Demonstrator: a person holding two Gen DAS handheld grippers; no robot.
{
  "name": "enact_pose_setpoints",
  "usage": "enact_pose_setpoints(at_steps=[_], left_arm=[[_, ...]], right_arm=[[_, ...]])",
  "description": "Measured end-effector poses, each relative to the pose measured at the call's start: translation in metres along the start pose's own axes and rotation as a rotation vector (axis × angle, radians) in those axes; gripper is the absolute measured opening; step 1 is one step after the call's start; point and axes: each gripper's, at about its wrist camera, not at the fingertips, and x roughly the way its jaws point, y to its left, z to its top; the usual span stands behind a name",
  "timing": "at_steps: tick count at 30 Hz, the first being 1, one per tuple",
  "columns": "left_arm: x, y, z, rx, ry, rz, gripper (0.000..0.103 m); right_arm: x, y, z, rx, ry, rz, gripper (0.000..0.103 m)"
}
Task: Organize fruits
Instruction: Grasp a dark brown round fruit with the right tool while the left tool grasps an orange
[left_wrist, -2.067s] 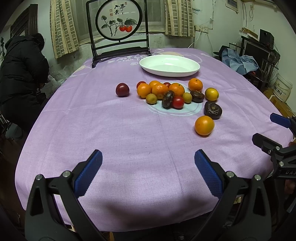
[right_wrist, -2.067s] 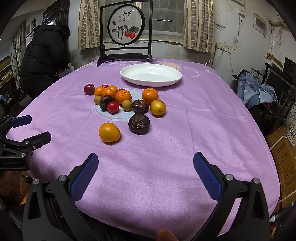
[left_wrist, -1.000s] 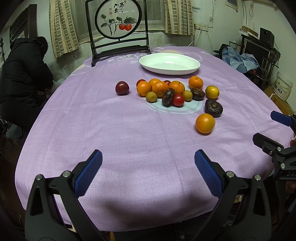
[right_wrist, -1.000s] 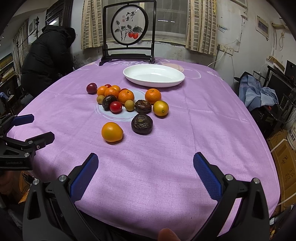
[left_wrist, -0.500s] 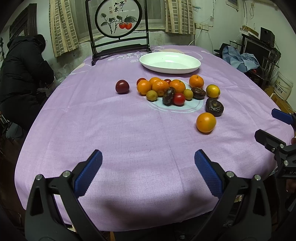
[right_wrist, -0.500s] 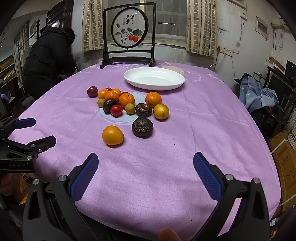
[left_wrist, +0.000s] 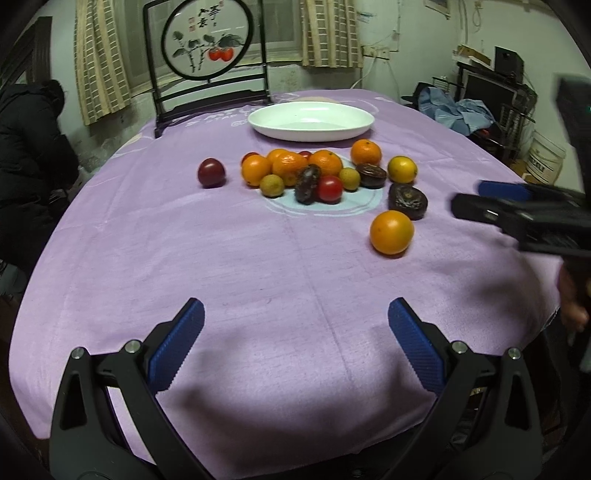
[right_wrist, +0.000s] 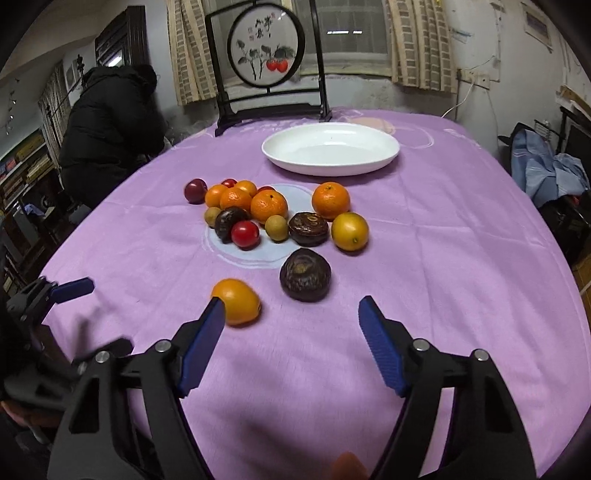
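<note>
Orange just beyond open right claw.

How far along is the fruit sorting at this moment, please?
Nothing looks done: the white dish is empty and all the fruit lies on the cloth. In hand: nothing, though the right tongs are open and close to the nearest orange. The left tongs are open, short of the fruit. Every fruit is left to move.
</note>
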Motion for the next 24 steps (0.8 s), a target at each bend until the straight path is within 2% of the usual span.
enact_pose_setpoints(at_steps=[1, 5, 6, 10, 13, 15, 19, 21, 24], left_arm=[[0.002, 0.000, 0.000, 0.005, -0.003, -0.012, 0.101], [0.006, -0.001, -0.001, 0.031, -0.026, -0.051, 0.101], [0.007, -0.001, 0.000, 0.041, -0.036, -0.058, 0.101], [0.010, -0.003, 0.003, 0.067, -0.055, -0.088, 0.101], [0.016, -0.006, 0.007, 0.084, -0.051, -0.110, 0.101], [0.021, -0.009, 0.013, 0.088, -0.040, -0.135, 0.101], [0.029, -0.021, 0.027, 0.113, -0.029, -0.184, 0.099], [0.035, -0.030, 0.036, 0.136, -0.030, -0.202, 0.095], [0.050, -0.044, 0.051, 0.153, -0.002, -0.227, 0.084]], right_arm=[[0.009, -0.001, 0.004, -0.002, 0.011, -0.002, 0.067], [0.040, -0.007, 0.015, -0.001, 0.074, -0.012, 0.061], [0.048, -0.007, 0.017, -0.011, 0.094, -0.017, 0.056], [0.069, -0.006, 0.021, -0.048, 0.145, -0.029, 0.054], [0.077, -0.006, 0.021, -0.060, 0.168, -0.023, 0.044], [0.075, -0.009, 0.020, -0.043, 0.160, -0.004, 0.044], [0.059, -0.031, 0.016, 0.084, 0.093, 0.051, 0.044], [0.049, -0.042, 0.010, 0.134, 0.059, 0.054, 0.044], [0.040, -0.051, 0.004, 0.184, 0.047, 0.073, 0.044]])
